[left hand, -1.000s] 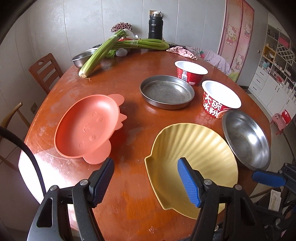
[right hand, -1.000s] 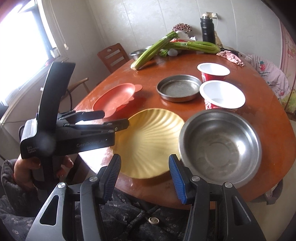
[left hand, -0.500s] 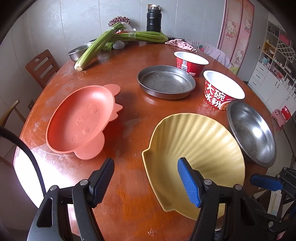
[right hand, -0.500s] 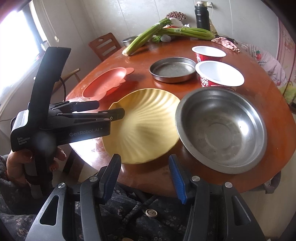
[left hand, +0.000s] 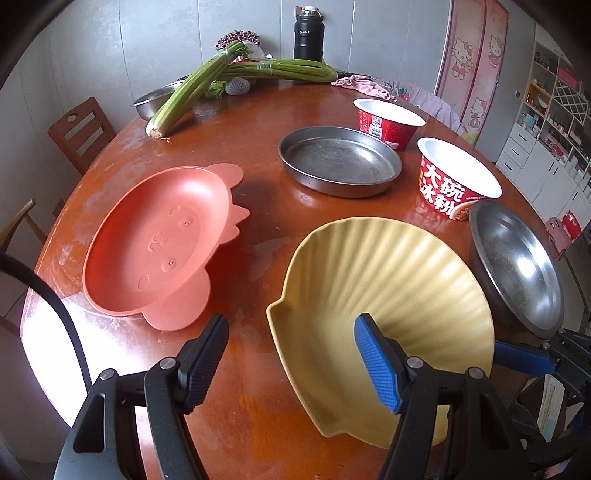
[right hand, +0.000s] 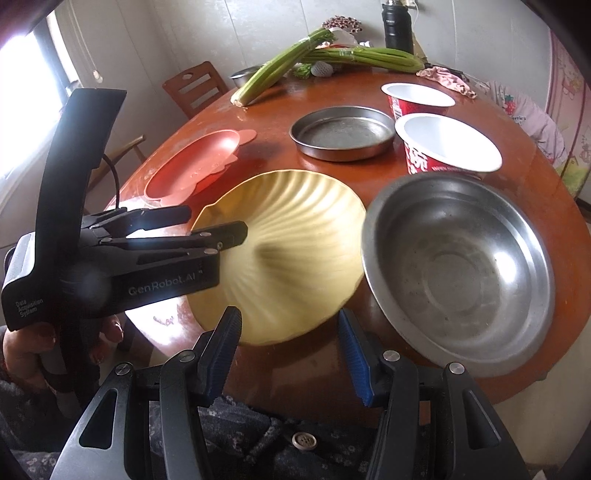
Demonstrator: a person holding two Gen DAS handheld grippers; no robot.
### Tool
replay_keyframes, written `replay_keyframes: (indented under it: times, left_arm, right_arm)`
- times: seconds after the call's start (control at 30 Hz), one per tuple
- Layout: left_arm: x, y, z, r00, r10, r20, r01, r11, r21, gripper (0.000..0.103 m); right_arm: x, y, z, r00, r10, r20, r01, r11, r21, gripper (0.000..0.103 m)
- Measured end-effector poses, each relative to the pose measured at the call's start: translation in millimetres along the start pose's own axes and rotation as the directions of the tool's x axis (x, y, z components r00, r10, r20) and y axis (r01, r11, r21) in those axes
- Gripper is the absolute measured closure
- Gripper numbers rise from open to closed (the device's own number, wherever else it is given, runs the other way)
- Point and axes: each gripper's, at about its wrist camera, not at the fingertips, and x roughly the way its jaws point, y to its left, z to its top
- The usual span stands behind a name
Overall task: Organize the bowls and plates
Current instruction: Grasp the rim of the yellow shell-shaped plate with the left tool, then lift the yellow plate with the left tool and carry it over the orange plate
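The yellow shell-shaped plate (left hand: 384,295) has ribs that fan out from a narrow hinge end, and it sits on the round wooden table (left hand: 258,122) at the near edge. To its left lies the orange crab-shaped plate (left hand: 155,243), with a raised face pattern in its bottom and flat claws at the rim. To the right of the yellow plate is the steel bowl (right hand: 458,269), shiny and a bit stained inside; its rim looks to touch or slightly overlap the yellow plate, but the fisheye view does not let me be sure. Behind them stands the round steel pan (left hand: 340,160), shallow with a flat bottom. Near it are 2 red paper bowls, white inside: the near paper bowl (left hand: 456,177) with large white characters on its side, and the far paper bowl (left hand: 388,122).

The left gripper (left hand: 291,358) has its jaws wide apart and holds nothing; the black left finger is over the bare table, and the blue pad of the right finger is over the yellow plate near its hinge end. In the right wrist view this gripper is seen from the side, above the left edge of the yellow plate. The right gripper (right hand: 290,354) is also spread wide and empty, in front of the table edge, below the yellow plate and the steel bowl.

At the far side of the table are celery stalks (left hand: 192,92) and a black thermos (left hand: 308,35).
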Motion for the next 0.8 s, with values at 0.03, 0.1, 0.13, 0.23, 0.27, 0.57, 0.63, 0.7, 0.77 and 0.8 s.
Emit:
replay_keyframes:
  times: [0.03, 0.1, 0.13, 0.23, 0.27, 0.57, 0.63, 0.7, 0.77, 0.8]
  left_arm:
    - [1, 2, 1, 1.000, 0.001, -0.002, -0.001, 1.000, -0.004, 0.033]
    - [2, 5, 0, 1.000, 0.001, -0.002, -0.001, 1.000, -0.010, 0.033]
    - [4, 8, 0, 1.000, -0.003, -0.007, 0.003, 1.000, -0.014, 0.033]
    - [5, 11, -1, 1.000, 0.001, -0.010, -0.001, 1.000, -0.012, 0.033]
    - [6, 13, -2, 1.000, -0.002, -0.013, 0.002, 1.000, -0.013, 0.033]
    - [9, 30, -1, 1.000, -0.024, -0.013, 0.023, 0.999, -0.046, 0.033]
    - [9, 30, -1, 0.999, -0.044, -0.017, 0.043, 0.998, -0.051, 0.033]
    - [7, 28, -1, 0.998, -0.054, -0.017, 0.053, 0.997, -0.049, 0.033]
    - [5, 26, -1, 0.999, -0.043, -0.013, 0.043, 0.998, -0.041, 0.033]
    - [4, 26, -1, 0.999, -0.045, -0.010, 0.044, 0.998, -0.042, 0.033]
  right_arm:
    - [2, 2, 2, 1.000, -0.005, 0.002, 0.005, 1.000, -0.008, 0.047]
    - [7, 7, 6, 1.000, -0.007, 0.001, 0.007, 1.000, -0.022, 0.047]
    - [9, 9, 8, 1.000, -0.008, 0.001, 0.008, 1.000, -0.028, 0.047]
    - [17, 16, 13, 1.000, -0.003, -0.005, 0.003, 0.999, -0.052, 0.047]
    - [20, 19, 15, 1.000, 0.000, -0.006, 0.000, 0.998, -0.058, 0.047]
    - [37, 27, 29, 1.000, 0.011, -0.025, -0.013, 0.996, -0.092, 0.047]
    - [41, 27, 31, 0.999, 0.018, -0.028, -0.021, 0.995, -0.097, 0.047]
    - [41, 29, 32, 0.999, 0.025, -0.027, -0.028, 0.994, -0.106, 0.047]
    - [40, 30, 31, 1.000, 0.024, -0.020, -0.026, 0.993, -0.115, 0.047]
    - [39, 30, 30, 1.000, 0.026, -0.017, -0.028, 0.993, -0.117, 0.047]
